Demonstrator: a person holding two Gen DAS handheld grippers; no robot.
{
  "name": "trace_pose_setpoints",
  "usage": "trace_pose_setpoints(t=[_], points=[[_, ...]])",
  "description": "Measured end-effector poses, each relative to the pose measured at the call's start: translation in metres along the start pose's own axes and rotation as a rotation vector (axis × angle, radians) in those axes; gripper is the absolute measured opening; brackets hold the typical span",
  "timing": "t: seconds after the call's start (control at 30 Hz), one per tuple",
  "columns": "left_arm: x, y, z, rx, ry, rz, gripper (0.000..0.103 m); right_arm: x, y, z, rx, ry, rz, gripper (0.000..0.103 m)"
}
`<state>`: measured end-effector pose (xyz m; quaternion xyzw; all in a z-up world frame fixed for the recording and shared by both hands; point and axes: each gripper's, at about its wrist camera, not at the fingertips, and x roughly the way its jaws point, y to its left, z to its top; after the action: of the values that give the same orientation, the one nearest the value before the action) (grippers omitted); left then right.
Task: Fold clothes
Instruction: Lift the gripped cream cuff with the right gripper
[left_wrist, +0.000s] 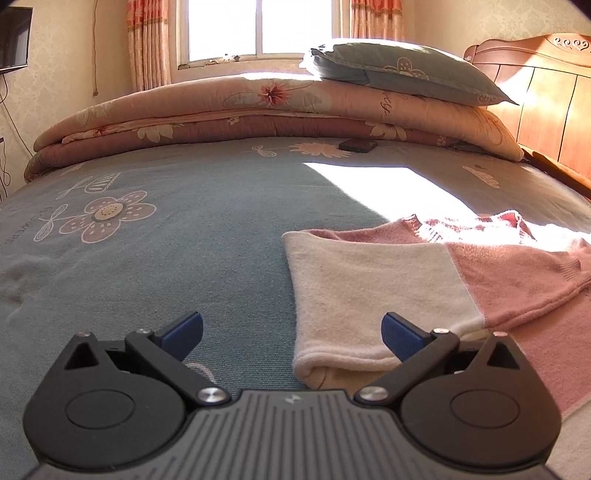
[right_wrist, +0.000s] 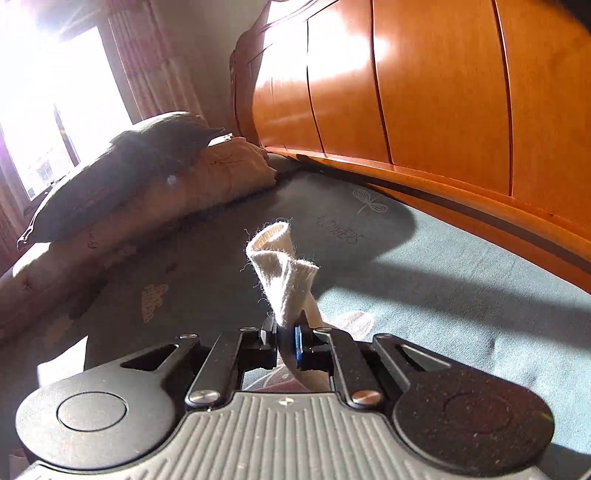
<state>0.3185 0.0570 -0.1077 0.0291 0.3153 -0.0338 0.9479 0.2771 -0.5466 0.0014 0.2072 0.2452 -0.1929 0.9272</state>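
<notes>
The left tongs (left_wrist: 291, 334) stand wide apart with nothing between them, low over the bed (left_wrist: 166, 240), whose cover is grey-blue with printed flowers. Their blue pads (left_wrist: 400, 334) are spread, and the one nearer the sweater (left_wrist: 388, 280) hangs over its cream cuff end. The sweater lies flat on the bed, toward the headboard (left_wrist: 546, 103) side of the left tongs; it is cream on the near part and pink farther along, with a pink sleeve folded across the body and a patch of sunlight washing out the collar area. Beyond the sweater, along the far edge of the bed under the window (left_wrist: 258, 27), a folded floral quilt (left_wrist: 240, 110) is stacked with a grey-blue pillow (left_wrist: 406, 74) on top. A small dark flat object (left_wrist: 358, 144) rests on the bed just in front of the quilt.

The right tongs (right_wrist: 286, 341) are closed tightly on a cream ribbed cuff (right_wrist: 282, 269), which stands up out of the grip and curls open at its top, lifted clear of the bed cover. The rest of that cloth runs down behind the tongs and out of sight. The orange wooden headboard is close beside the right tongs, and the quilt and pillow lie farther off toward the window.
</notes>
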Motion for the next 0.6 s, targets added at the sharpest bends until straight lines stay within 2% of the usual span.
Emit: trace_pose_setpoints(t=[0.17, 0.27, 0.47, 0.6], points=[[-0.003, 0.001, 0.004, -0.004, 0.017, 0.016, 0.102, 0.000, 0.071, -0.010, -0.235, 0.060, -0.009, 0.010], [-0.004, 0.000, 0.005, -0.007, 0.017, 0.010, 0.102, -0.001, 0.106, -0.018, -0.326, 0.081, -0.001, 0.010], [-0.008, -0.001, 0.006, -0.017, 0.013, -0.007, 0.102, -0.005, 0.153, -0.024, -0.399, 0.101, 0.030, 0.010], [-0.011, 0.006, 0.009, -0.057, 0.003, -0.027, 0.102, -0.005, 0.180, -0.023, -0.420, 0.090, 0.060, 0.010]])
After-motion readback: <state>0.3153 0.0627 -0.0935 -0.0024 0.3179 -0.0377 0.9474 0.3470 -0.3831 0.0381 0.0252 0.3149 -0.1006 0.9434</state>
